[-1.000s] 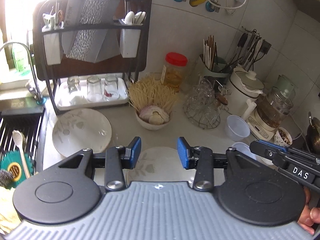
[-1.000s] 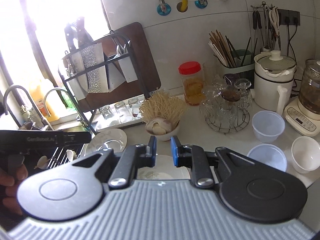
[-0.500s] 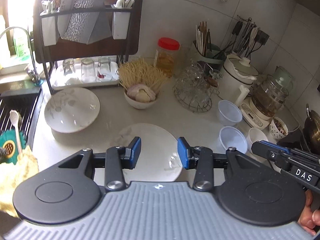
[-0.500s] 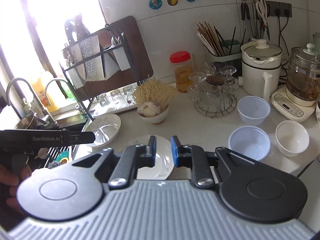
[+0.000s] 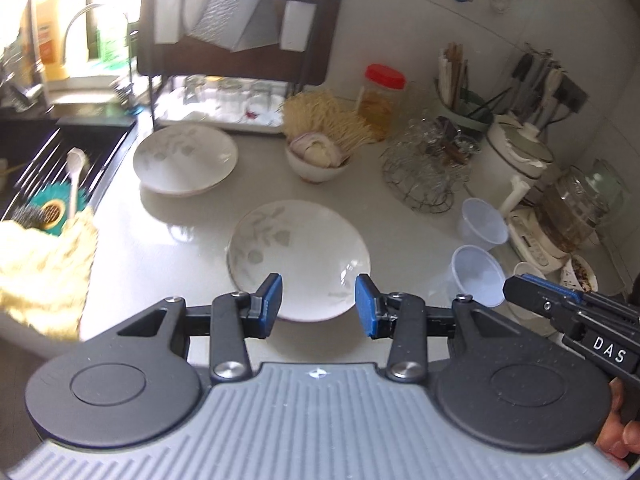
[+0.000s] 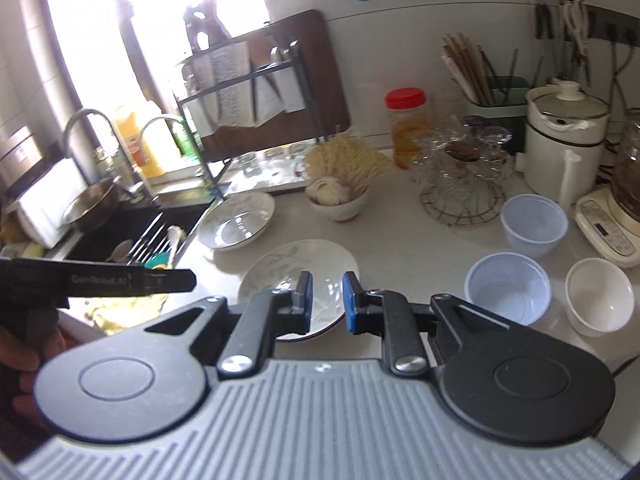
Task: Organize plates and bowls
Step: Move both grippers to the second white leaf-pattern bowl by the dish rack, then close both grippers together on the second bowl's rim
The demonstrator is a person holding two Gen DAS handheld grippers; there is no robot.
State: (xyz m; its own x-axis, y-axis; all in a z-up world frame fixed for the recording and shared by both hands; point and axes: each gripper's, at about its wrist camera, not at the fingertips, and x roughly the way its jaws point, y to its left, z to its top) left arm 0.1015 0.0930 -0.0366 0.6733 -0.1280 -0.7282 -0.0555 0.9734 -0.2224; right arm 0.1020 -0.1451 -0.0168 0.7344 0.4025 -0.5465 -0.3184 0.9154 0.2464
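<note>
A white leaf-patterned plate (image 5: 298, 260) lies flat on the pale counter. My left gripper (image 5: 318, 306) hovers over its near rim, open, with nothing between the blue pads. In the right wrist view the same plate (image 6: 298, 276) lies just beyond my right gripper (image 6: 326, 302), whose pads stand a narrow gap apart and hold nothing. A second, deeper patterned plate (image 5: 184, 160) rests by the sink. Two clear plastic bowls (image 6: 506, 294) (image 6: 534, 224) and a white bowl (image 6: 600, 296) stand to the right.
A bowl of garlic (image 5: 318, 160) and a wire glass stand (image 5: 420, 176) sit behind the plate. The dish rack (image 5: 240, 60) stands at the back, the sink (image 5: 52, 160) at the left with a yellow cloth (image 5: 44, 264). Appliances line the right wall.
Both grippers have drawn back from the wall. The near plate, half hidden under the left fingers before, now shows almost whole ahead of them. Neither gripper's jaw gap has changed.
</note>
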